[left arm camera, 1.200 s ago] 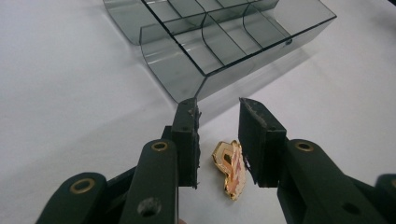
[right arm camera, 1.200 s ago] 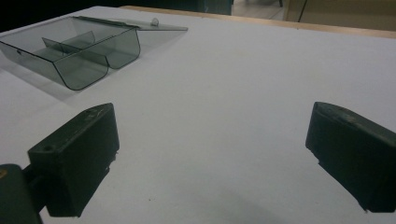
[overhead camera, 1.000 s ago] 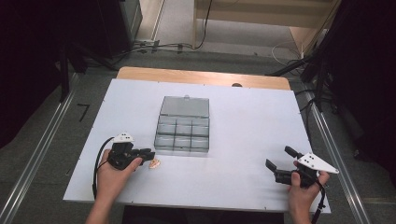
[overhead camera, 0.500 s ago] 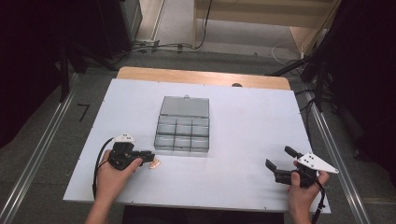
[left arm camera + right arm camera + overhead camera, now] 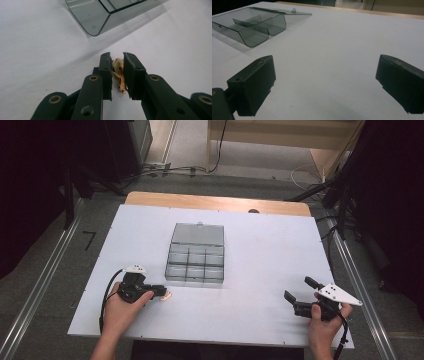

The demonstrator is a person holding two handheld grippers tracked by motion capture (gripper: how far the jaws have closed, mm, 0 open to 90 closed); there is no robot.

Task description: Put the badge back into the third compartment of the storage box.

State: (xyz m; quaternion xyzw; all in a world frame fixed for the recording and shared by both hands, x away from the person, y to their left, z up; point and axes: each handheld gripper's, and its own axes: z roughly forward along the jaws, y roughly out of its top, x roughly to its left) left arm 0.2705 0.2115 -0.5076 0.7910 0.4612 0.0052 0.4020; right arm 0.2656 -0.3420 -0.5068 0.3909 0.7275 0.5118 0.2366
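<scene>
left claw (image 5: 117, 72) has just been closing on a small gold metal clip (image 5: 119, 75) lying on the worktop (image 5: 260, 255). jaws nearly together, clip sits between them, pads look close to touching it but a firm pinch isn't clear yet. likely means pickup is about to start, clip probably headed for the clear compartment box (image 5: 196, 257), lid open, just ahead of the left claw and slightly to its side. box wall is near, so a lift needs to clear its rim. right claw (image 5: 299, 295) spread wide, holding nothing, resting well apart at the worktop's near edge. nothing between clip and box.
</scene>
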